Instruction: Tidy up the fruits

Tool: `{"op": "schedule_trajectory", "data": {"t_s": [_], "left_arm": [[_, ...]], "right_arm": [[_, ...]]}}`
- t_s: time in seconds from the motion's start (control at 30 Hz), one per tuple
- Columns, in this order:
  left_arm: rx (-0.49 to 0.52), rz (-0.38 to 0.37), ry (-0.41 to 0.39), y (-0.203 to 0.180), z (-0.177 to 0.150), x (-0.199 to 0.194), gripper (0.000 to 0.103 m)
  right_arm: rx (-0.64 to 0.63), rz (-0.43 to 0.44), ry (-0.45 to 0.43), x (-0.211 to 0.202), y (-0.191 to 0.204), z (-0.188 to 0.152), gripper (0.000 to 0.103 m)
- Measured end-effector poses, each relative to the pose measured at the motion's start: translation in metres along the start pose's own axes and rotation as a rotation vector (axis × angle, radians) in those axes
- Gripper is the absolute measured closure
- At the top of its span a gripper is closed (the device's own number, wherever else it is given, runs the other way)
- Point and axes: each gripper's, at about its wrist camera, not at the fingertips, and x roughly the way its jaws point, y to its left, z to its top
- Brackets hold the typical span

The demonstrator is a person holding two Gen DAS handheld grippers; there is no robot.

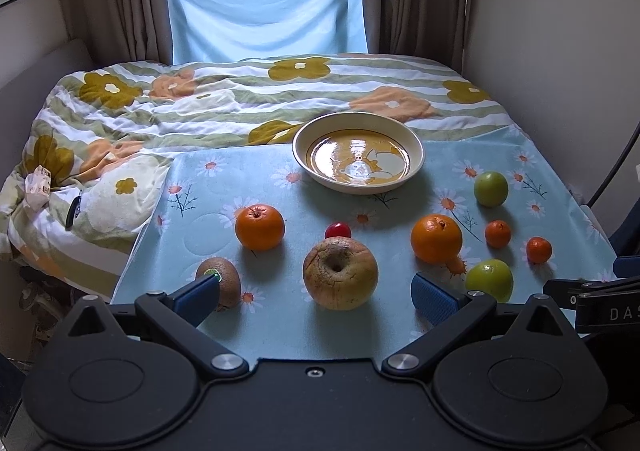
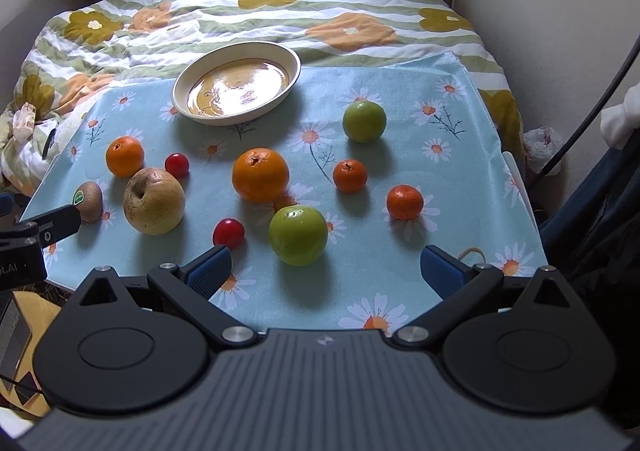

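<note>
Left wrist view is showing the left gripper (image 1: 316,297) hanging low over the near edge of the daisy-print cloth (image 1: 400,335), jaws spread wide and holding nothing, with the wrinkled yellow apple (image 1: 340,273) sitting squarely between the blue pads (image 1: 434,297), which is looking like a line-up for a first pick. The kiwi (image 1: 224,279) is lying just beside the left pad, partly covered by it. The bowl (image 1: 416,147) is waiting empty at the far side of the cloth, presumably where the fruit is meant to be going, and nothing is in it yet. Over on the right wrist view, the right gripper (image 2: 326,271) is also gaping open and carrying nothing, with the near green apple (image 2: 298,235) sitting just ahead of the gap. Scattered across the cloth: two big oranges (image 2: 261,174), two small tangerines (image 2: 405,202), a second green apple (image 2: 364,121) and two red cherry tomatoes (image 2: 228,233); all well apart from each other, so each seems to be giving the jaws room. In the left view only one tomato is showing, peeking over the yellow apple; the other is hidden. The kiwi's sticker is too small to be reading. The person is staying out of frame apart from dark clothing at the right edge.
</note>
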Motion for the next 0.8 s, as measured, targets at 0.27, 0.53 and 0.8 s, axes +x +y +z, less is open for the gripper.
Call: {"op": "schedule_trajectory", "data": {"t_s": [0.27,0.53,0.8], "left_arm": [[0.011,0.038,0.009,-0.009,-0.007,0.028,0.0],[0.029,0.06,0.004,-0.017,-0.019,0.072,0.005],[0.047,0.076,0.0,-0.024,-0.023,0.101,0.008]], "right_arm": [[-0.071,0.056,0.019,0.033,-0.006,0.001,0.0],[-0.151,0.126,0.003,0.072,-0.003,-0.006,0.0],[-0.178,0.165,0.005,0.098,-0.001,-0.013,0.0]]}}
